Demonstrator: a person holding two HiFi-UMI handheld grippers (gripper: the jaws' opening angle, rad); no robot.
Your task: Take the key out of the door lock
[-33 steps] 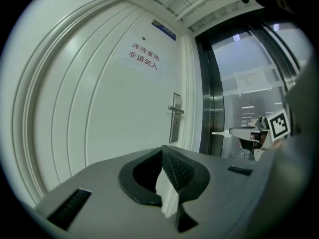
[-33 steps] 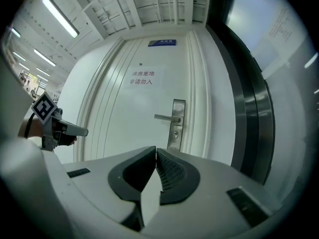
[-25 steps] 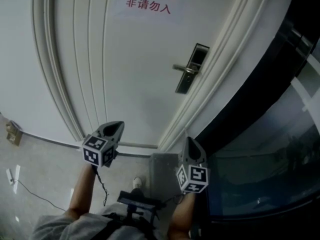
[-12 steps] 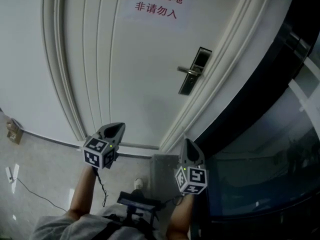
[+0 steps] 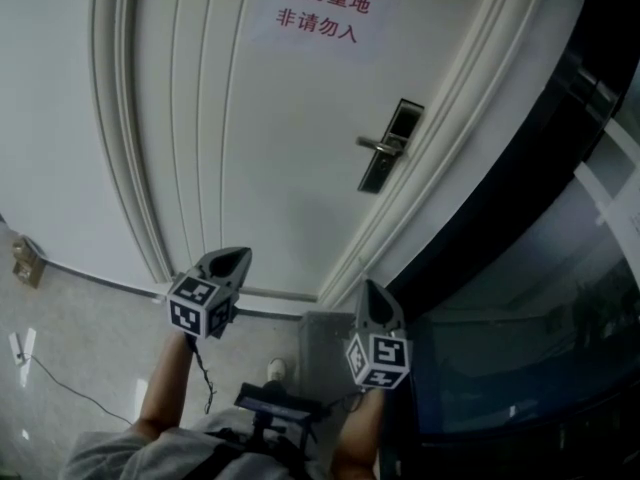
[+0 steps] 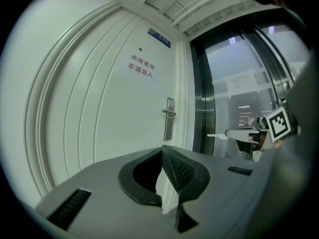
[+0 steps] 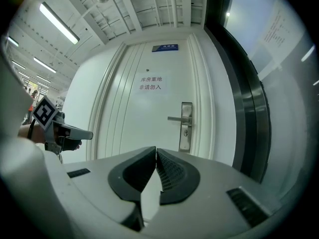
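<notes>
Right gripper [image 7: 156, 148]: jaws together, nothing between them. Left gripper [image 6: 162, 147]: jaws likewise closed and empty. Both are held well apart from the lock [image 7: 186, 127], which is seen right of centre in the right gripper view. The key cannot be made out at the keyhole [image 7: 185, 132] under the handle [image 7: 175, 118]; it is too small to tell.

The stage is not settled: an approach to the lock and a stand-off after it are fitted equally. Any grasp there would call for parted jaws lined up on the keyhole.

The lock is shown head-on in the right gripper view only. In the head view it is seen obliquely, with both grippers low in frame.
</notes>
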